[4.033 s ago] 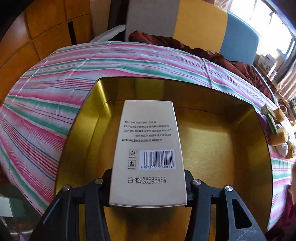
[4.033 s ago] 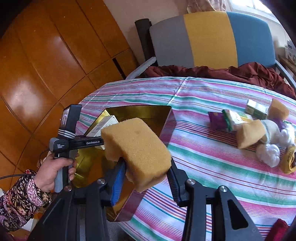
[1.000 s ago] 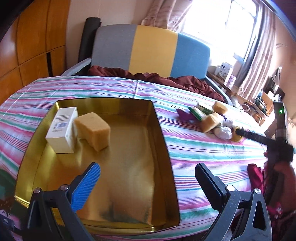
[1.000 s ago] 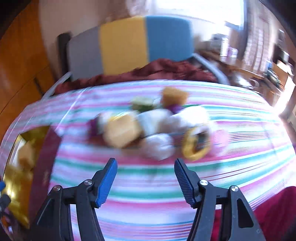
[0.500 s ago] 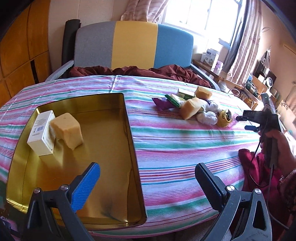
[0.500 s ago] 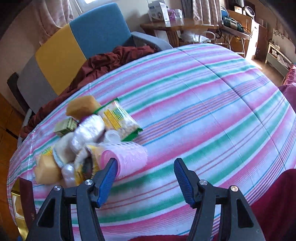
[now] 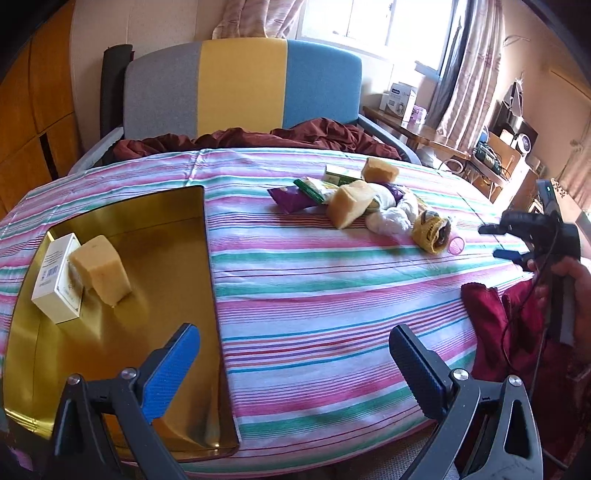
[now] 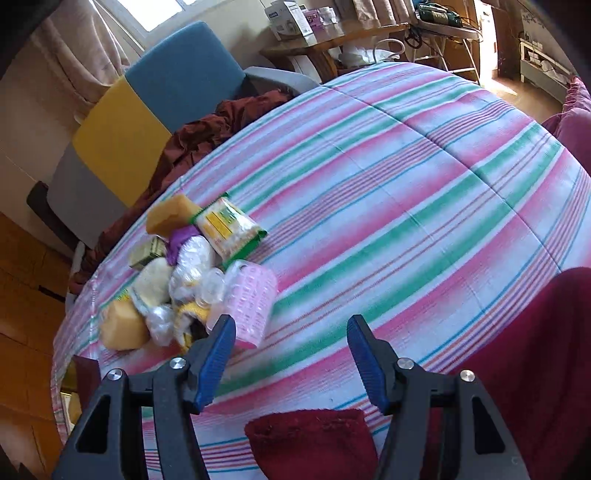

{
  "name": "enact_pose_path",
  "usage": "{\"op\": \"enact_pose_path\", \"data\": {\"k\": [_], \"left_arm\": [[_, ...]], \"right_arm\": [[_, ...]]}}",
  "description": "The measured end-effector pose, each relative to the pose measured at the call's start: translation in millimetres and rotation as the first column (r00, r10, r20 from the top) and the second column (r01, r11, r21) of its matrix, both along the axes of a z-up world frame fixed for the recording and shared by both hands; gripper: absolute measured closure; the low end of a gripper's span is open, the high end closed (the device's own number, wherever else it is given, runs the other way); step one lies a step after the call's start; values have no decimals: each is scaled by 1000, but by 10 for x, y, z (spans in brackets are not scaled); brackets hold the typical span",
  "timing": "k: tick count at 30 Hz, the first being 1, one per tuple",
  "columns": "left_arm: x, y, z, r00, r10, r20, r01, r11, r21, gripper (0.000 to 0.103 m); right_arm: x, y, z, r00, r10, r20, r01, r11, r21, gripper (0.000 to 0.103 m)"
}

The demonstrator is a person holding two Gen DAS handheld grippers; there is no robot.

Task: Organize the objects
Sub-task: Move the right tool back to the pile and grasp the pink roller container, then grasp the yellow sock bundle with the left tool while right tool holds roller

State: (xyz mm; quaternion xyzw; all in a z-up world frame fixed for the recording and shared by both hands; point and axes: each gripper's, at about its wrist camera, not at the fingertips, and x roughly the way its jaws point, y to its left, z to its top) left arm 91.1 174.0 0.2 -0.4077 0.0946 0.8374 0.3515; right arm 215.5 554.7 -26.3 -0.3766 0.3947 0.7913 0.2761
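A gold tray (image 7: pixel 177 280) sits on the striped tablecloth at the left. It holds a white box (image 7: pixel 55 273) and a yellow sponge (image 7: pixel 101 269). A heap of items lies mid-table: sponges (image 7: pixel 349 205), snack packets (image 7: pixel 291 197), plastic-wrapped bundles (image 7: pixel 391 218), a yellow knitted piece (image 7: pixel 430 230). My left gripper (image 7: pixel 291 365) is open and empty above the table's near edge. My right gripper (image 8: pixel 290 358) is open and empty, just right of a pink perforated roller (image 8: pixel 251 306) at the heap's edge. It also shows in the left wrist view (image 7: pixel 506 242).
A grey, yellow and blue chair (image 7: pixel 240 85) with dark red cloth (image 7: pixel 258 138) stands behind the table. Dark red fabric (image 8: pixel 314 443) lies at the table's near edge. A side table with boxes (image 8: pixel 295 22) stands by the window.
Both grippers let go of the box and the sponge, which now lie in the tray. The left view has swung right. The right gripper has closed in on the pink roller.
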Motion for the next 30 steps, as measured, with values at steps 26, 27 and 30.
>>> {"op": "enact_pose_path", "data": {"k": [26, 27, 30], "left_arm": [[147, 535, -108, 994, -112, 3, 112, 992, -52, 0], [147, 550, -114, 993, -115, 9, 115, 992, -49, 0], [140, 586, -131, 992, -119, 31, 120, 992, -35, 0]], "right_arm": [[-448, 199, -524, 982, 28, -187, -86, 947, -311, 43], [-423, 211, -525, 980, 18, -197, -82, 943, -321, 44], [-374, 190, -493, 972, 26, -234, -107, 934, -341, 44]]}}
